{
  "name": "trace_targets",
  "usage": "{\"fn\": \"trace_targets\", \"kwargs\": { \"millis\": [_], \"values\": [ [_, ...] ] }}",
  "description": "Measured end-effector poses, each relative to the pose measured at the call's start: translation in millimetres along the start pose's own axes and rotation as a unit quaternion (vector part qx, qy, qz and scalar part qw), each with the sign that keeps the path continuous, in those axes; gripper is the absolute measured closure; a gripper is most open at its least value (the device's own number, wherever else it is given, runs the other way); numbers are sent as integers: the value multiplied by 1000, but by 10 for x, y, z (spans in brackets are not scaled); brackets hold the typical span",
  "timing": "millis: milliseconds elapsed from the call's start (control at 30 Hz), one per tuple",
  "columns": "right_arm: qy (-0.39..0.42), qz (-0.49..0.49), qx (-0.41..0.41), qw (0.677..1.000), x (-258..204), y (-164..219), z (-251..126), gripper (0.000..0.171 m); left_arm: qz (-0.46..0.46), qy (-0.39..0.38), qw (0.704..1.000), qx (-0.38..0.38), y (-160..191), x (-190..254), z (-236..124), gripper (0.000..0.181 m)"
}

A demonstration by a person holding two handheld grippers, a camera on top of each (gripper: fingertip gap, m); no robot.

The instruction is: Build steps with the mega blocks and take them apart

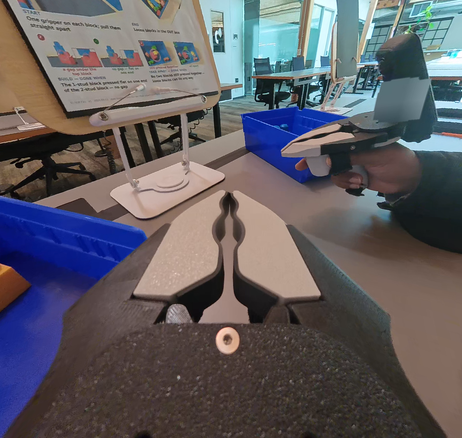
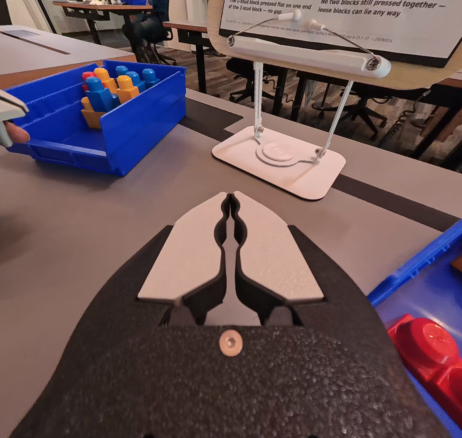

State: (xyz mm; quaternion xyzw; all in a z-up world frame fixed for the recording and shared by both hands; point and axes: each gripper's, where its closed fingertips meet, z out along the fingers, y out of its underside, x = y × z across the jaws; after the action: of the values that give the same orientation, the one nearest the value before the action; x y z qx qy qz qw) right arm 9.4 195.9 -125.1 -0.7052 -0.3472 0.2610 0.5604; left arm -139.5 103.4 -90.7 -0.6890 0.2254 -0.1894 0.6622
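- Both grippers hang over the grey table (image 2: 75, 226) with nothing in them: my left gripper (image 1: 229, 196) has its fingertips pinched nearly together, and my right gripper (image 2: 231, 196) is drawn in just as narrow.
- Stacked mega blocks (image 2: 112, 88), blue, yellow and one red, stand studs-up at the back of a blue bin (image 2: 140, 131) on the left side of the table, well ahead and left of my right gripper. My left gripper is just beside that bin's near end; from its own camera I see only the bin wall and a corner of a yellow block (image 1: 10, 286).
- A second blue bin (image 2: 412, 266) sits close at my right gripper's right, with a red block (image 2: 430, 351) lying inside, studs facing the camera.
- An instruction sheet on a white stand (image 2: 277, 161) occupies the middle back of the table, between the bins.
- I judge the blocks to be light, rigid hollow plastic with smooth, slightly slippery faces; they should not break, but pressed joints will resist.
- I would open the jaws wide and take each block across its flat side walls, below the studs, one gripper per block, and pull straight.
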Motion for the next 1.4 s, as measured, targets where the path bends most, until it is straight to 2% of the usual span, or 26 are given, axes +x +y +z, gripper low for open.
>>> {"fn": "trace_targets", "kwargs": {
  "millis": [100, 267, 300, 433, 667, 800, 933, 1067, 1267, 1400],
  "values": [
    [-2, 1, 5, 1000, 2, -22, -25, 171, 5, -34, 999, -2, -51, -177, -51, 181],
    [-8, 0, 5, 1000, -7, -33, -53, 171, 4, -103, 994, -43, -230, -737, -296, 181],
    [-9, 0, 5, 1000, -13, -32, -56, 171, 5, -115, 991, -65, -245, -876, -355, 174],
    [-19, -1, -1, 1000, -65, -11, -42, 171, 44, -160, 971, -174, -259, -1489, -603, 164],
    [-36, -18, -17, 999, -149, 57, -13, 171, 97, -150, 897, -404, 24, -2270, -841, 149],
    [-43, -13, -25, 999, -162, 97, 1, 171, 102, -117, 860, -487, 272, -2482, -847, 143],
    [-48, -16, -29, 998, -183, 116, 5, 171, 78, -85, 839, -532, 492, -2567, -770, 137],
    [-50, -13, -34, 998, -176, 134, 5, 170, 70, -77, 806, -583, 690, -2662, -747, 132],
    [-54, -8, -39, 998, -160, 151, 3, 169, 82, -61, 767, -633, 913, -2687, -751, 134],
    [-57, -10, -45, 997, -170, 176, 9, 169, 109, -66, 752, -647, 1021, -2705, -756, 143]
  ]
}}
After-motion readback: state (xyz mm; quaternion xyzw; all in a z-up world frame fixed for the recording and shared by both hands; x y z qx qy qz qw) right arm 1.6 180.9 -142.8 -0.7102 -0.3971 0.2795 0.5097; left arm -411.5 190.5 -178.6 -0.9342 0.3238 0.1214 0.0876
